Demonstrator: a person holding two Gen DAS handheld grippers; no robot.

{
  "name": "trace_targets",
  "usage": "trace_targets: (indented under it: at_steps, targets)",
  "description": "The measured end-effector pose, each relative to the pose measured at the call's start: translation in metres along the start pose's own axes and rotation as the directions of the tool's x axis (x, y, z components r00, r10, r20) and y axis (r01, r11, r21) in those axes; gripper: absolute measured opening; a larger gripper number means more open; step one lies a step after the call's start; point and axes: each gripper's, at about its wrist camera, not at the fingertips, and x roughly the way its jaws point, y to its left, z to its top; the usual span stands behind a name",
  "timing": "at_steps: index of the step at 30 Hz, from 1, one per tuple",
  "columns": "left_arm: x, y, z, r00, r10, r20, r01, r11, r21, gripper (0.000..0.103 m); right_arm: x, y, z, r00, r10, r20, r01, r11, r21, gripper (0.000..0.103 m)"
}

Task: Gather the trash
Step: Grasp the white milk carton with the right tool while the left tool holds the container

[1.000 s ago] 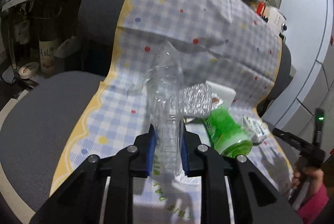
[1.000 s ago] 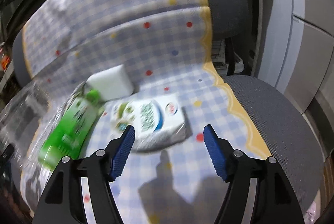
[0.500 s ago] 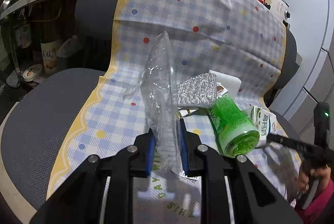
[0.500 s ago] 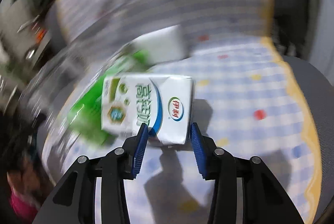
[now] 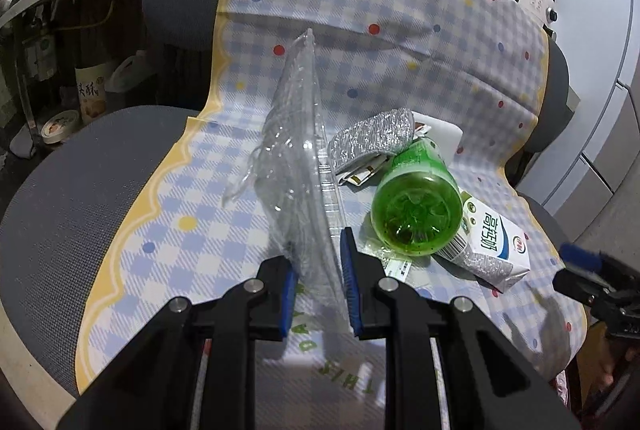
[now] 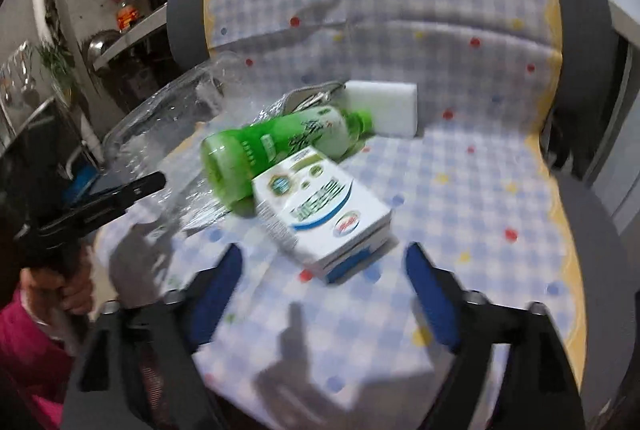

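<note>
Now the left gripper [image 5: 318, 282] clamps the clear plastic bottle [image 5: 298, 165] for collecting, while the right gripper [image 6: 324, 294], jaws just opened wide, leaves the milk carton [image 6: 324, 213] free beside the green bottle [image 6: 276, 149].

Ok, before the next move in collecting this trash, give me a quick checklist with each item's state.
1. Left gripper clamped on crushed clear plastic bottle: ok.
2. Right gripper jaws, just opened, apart with nothing between them: ok.
3. White and blue milk carton released, lying on checked cloth: ok.
4. Green plastic bottle lying beside the carton, within view: ok.
5. Bin or bag to drop trash into: cannot tell, none in view.
</note>
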Motion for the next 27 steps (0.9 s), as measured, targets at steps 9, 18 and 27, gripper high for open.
trace_targets:
  at_steps: [9,18,27]
  targets:
    - [0.0,-0.003,0.0,1.0,0.014,-0.002,-0.014,1.0,0.018,0.019,0.054,-0.025,0.024,0.995,0.097,-0.019,-0.096,0.995,0.037,0.088]
    - [0.001,-0.003,0.001,1.0,0.014,-0.004,-0.014,1.0,0.02,0.019,0.044,0.003,0.007,0.988,0.115,-0.104,-0.124,0.989,-0.084,0.085]
    - [-0.02,0.004,0.0,0.999,-0.006,0.034,0.007,1.0,-0.014,0.018,0.016,0.036,-0.01,0.999,-0.048,-0.001,0.047,0.984,-0.17,0.072]
